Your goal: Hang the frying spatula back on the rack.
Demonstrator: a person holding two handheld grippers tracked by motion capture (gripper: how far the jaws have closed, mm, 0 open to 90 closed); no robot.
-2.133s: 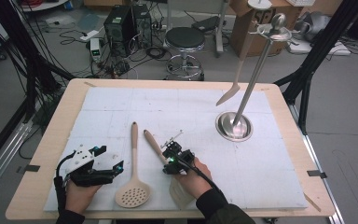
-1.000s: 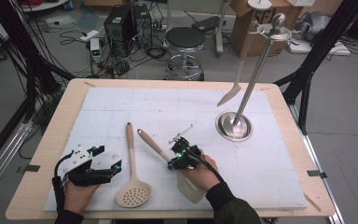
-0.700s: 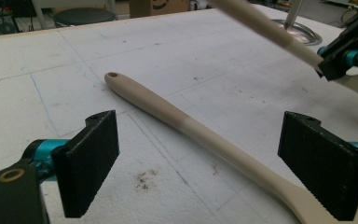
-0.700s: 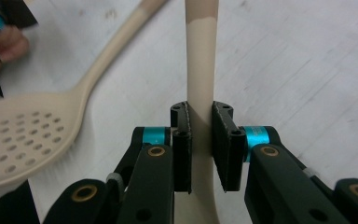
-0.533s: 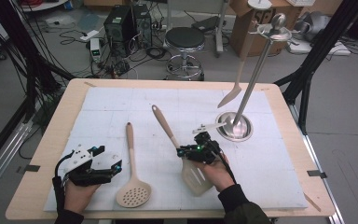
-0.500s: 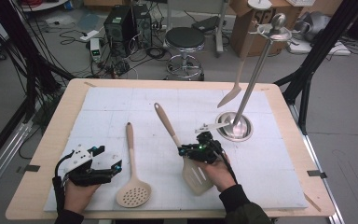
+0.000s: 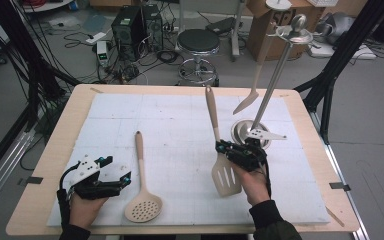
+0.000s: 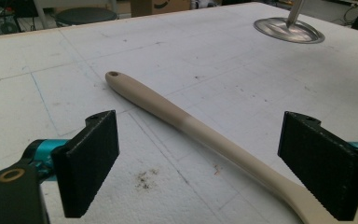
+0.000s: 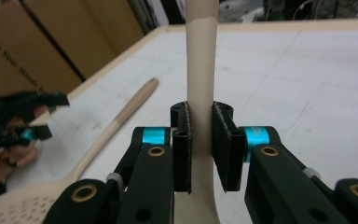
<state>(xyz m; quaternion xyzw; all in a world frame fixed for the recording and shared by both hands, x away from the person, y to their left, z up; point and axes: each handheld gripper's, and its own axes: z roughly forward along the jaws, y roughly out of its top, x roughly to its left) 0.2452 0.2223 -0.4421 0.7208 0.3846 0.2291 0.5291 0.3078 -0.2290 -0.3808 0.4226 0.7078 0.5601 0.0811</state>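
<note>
Slotted spatula (image 7: 223,170) was pinched by the right gripper (image 7: 242,154) at the neck, just above its blade, and was held off the desk (image 7: 40,165) with its beige handle pointing up and away toward the far edge. In the right gripper view, both black pads pressed against the spatula's handle (image 9: 201,70) from either side. The metal hanging stand (image 7: 275,75) rose from its round base (image 7: 250,131) just beyond the right gripper, and another beige utensil (image 7: 252,85) hung from its top disc.

The left gripper (image 7: 102,176) rested near the front left of the white mat (image 7: 170,125), its jaws spread wide and holding nothing. A beige skimmer (image 7: 142,195) lay flat on the mat just beside it, its perforated bowl toward the person and its handle (image 8: 177,114) running between the open jaws in the left gripper view.
</note>
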